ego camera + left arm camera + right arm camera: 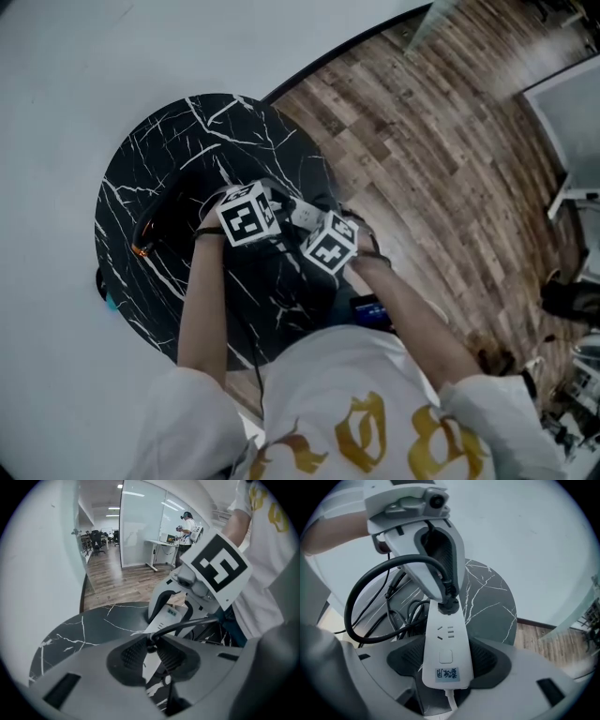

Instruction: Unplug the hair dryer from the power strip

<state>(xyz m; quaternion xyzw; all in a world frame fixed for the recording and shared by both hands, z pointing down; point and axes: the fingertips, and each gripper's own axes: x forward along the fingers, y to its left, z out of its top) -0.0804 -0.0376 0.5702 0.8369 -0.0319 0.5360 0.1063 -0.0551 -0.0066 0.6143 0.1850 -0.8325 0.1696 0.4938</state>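
The white power strip [444,644] lies lengthwise between my right gripper's [445,662] jaws, which are shut on its switch end. A black plug [449,604] sits in the strip's far socket. My left gripper [150,645] is shut on that plug from above, and its white fingers [436,559] show in the right gripper view. The thick black cord [187,625] runs out from between the left jaws. In the head view both grippers meet over the strip [304,214] on the black marble table [187,141], the left gripper [270,204] beside the right gripper [319,234].
More black cable [401,616] lies coiled on the table behind the strip. A dark object with an orange spot [142,249] rests at the table's left rim. Wooden floor [441,141] lies to the right, a white wall [56,94] to the left. A person stands at a far desk [187,524].
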